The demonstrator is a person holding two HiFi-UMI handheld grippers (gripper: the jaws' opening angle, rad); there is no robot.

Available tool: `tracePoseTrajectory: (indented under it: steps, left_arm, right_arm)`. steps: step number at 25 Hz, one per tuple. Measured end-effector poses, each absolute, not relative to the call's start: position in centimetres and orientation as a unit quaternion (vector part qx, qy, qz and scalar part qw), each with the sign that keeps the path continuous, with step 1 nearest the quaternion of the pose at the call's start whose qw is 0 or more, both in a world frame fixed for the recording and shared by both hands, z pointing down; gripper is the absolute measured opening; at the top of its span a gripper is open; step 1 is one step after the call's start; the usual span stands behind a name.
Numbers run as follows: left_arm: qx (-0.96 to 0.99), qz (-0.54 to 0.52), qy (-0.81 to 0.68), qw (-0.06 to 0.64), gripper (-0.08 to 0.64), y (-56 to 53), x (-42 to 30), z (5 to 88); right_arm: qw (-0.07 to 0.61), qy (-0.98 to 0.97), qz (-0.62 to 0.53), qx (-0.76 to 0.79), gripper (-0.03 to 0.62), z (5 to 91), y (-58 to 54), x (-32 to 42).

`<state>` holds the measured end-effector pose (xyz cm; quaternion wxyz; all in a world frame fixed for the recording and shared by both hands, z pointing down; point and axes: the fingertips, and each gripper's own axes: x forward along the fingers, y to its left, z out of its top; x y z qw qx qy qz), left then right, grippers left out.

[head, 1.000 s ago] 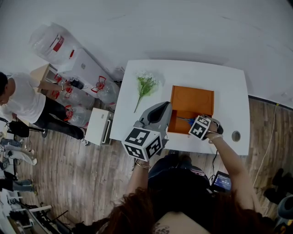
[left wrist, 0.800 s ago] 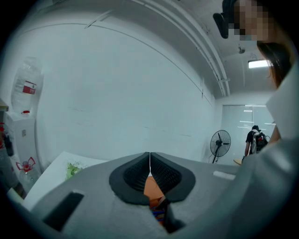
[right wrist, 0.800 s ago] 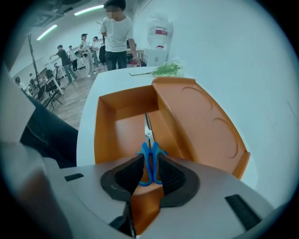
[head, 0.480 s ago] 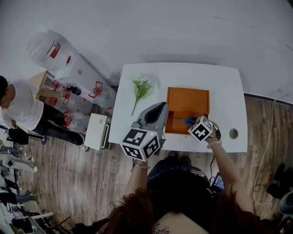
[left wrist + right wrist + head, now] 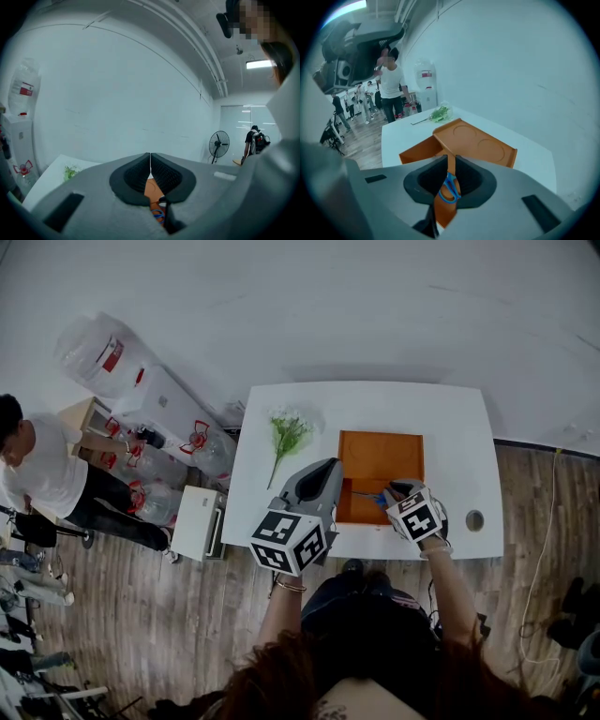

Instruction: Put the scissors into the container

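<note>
An orange container lies on the white table. The scissors, with blue handles, hang over the container's near part, and my right gripper is shut on them. In the right gripper view the blue handles sit between the right gripper's pads, with the orange container beyond. My left gripper hovers at the container's left edge, shut and holding nothing. In the left gripper view its jaws meet at the tips, and the container shows below them.
A green flower sprig lies on the table left of the container. A round hole is in the table's near right corner. Off the table to the left are a small white cabinet, water bottles and a person.
My right gripper has turned and drawn slightly toward the container's near edge, still holding the scissors. The left gripper has stayed beside the container's left edge.
</note>
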<state>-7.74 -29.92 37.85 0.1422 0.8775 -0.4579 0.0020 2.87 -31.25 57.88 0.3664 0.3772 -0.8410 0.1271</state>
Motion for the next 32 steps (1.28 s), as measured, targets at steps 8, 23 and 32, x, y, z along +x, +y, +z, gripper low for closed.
tracePoseTrajectory:
  steps: [8,23,32]
  left_arm:
    - [0.878,-0.004,-0.459,0.137,0.018,-30.4,-7.7,37.5]
    - [0.879,0.0,-0.457,0.132,0.018,-31.3,-7.0,37.6]
    - [0.884,0.0,-0.449,0.132,0.018,-31.6,-6.1,37.4]
  right_arm:
    - [0.295,-0.85,0.122,0.42,0.034,53.1,-32.1,3.5]
    - [0.155,-0.856,0.087,0.486,-0.002,45.2,-32.7,4.7]
    - [0.11,-0.853,0.06,0.507,-0.002,41.6,-32.5,5.8]
